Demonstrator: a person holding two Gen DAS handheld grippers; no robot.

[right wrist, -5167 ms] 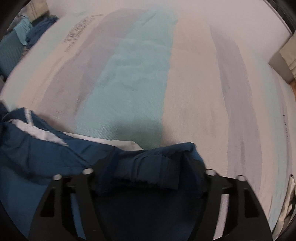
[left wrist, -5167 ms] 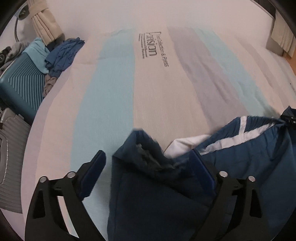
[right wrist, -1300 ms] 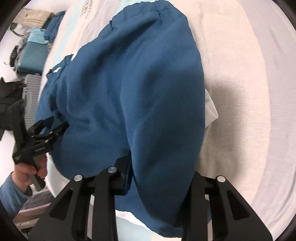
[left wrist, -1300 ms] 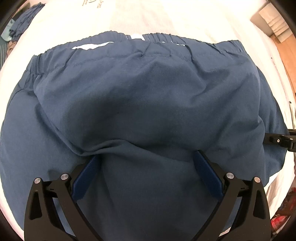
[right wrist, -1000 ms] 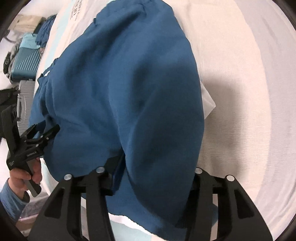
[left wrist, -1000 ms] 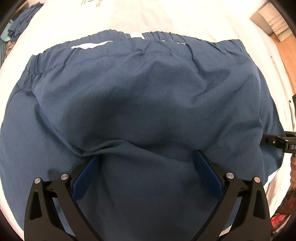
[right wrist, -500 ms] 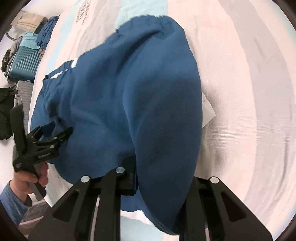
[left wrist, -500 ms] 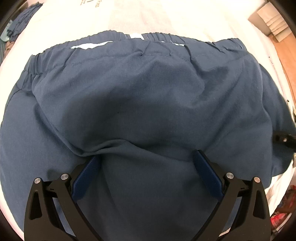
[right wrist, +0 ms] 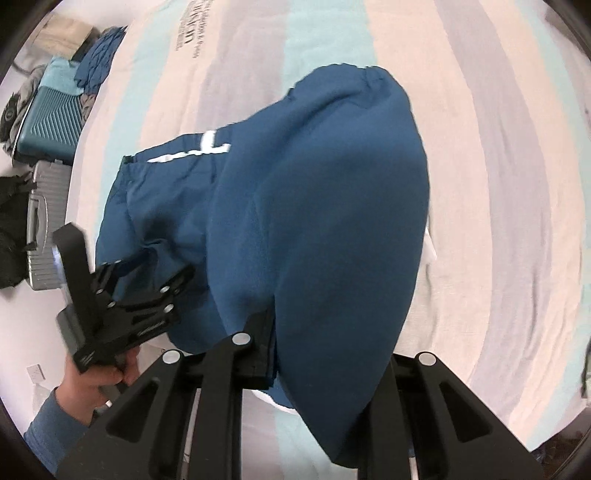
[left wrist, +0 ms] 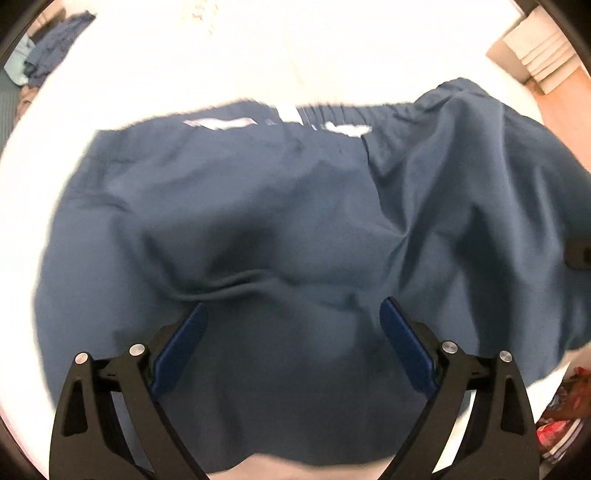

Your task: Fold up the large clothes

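Trousers of dark blue fabric, with white stripe marks near the elastic waistband, are seen spread over a striped bedsheet in bands of cream, grey and pale turquoise. In the right wrist view one side of the garment is drawn up from the bed into a raised fold, and this fold is clamped between the narrowly set jaws of the right gripper, whose black fingers are partly hidden by the cloth. In the left wrist view the left gripper is held above the blue fabric with its blue pads spread wide; the jaws are closing slightly, and cloth lies beneath and between them, but no pressing of the pads on it can be made out. The same left gripper is seen from the right wrist camera at the lower left, gripped by a hand in a blue sleeve, near the edge of the trousers. Printed lettering is carried on the sheet at its far end. Beside the bed, at the left, a teal suitcase and a grey suitcase are standing, with a heap of blue clothing beyond them. The left wrist picture is blurred
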